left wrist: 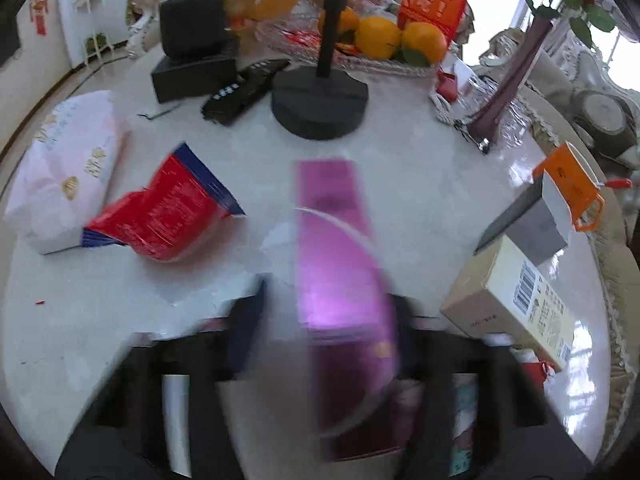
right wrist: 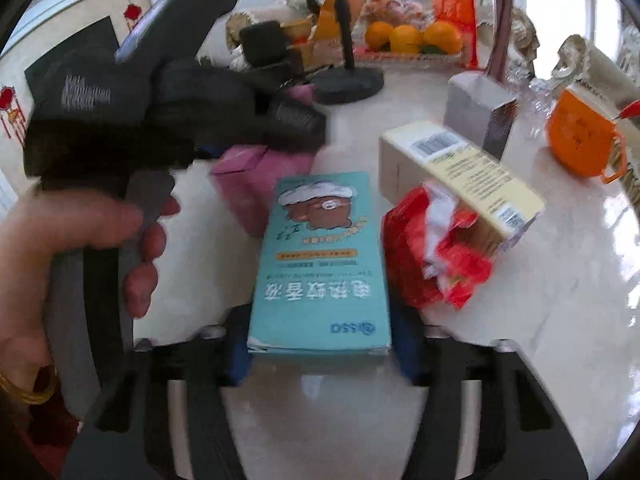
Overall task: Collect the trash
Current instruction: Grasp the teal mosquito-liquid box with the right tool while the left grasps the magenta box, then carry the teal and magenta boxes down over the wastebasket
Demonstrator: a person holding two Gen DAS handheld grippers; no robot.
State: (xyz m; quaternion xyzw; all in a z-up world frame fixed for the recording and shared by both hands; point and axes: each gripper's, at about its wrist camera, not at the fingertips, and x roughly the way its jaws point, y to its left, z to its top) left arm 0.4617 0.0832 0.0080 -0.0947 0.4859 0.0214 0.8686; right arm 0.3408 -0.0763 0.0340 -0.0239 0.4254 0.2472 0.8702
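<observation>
Left wrist view: left gripper (left wrist: 320, 312), fingers spread, straddles a blurred pink box (left wrist: 336, 248) on the white table (left wrist: 420, 184); contact cannot be told. Glass tray (left wrist: 360, 58) behind holds oranges (left wrist: 378, 36); red wrapper (left wrist: 164, 216) lies left. Right wrist view: right gripper (right wrist: 320, 344) is clamped on a teal box (right wrist: 320, 264), beside crumpled red wrapper (right wrist: 436, 252) and cream box (right wrist: 460, 176).

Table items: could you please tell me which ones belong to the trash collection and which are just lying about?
Trash: pink box by the left gripper; teal box in the right gripper; red wrapper; cream box.

Lying about: oranges, remote control, lamp base, tissue pack.
</observation>
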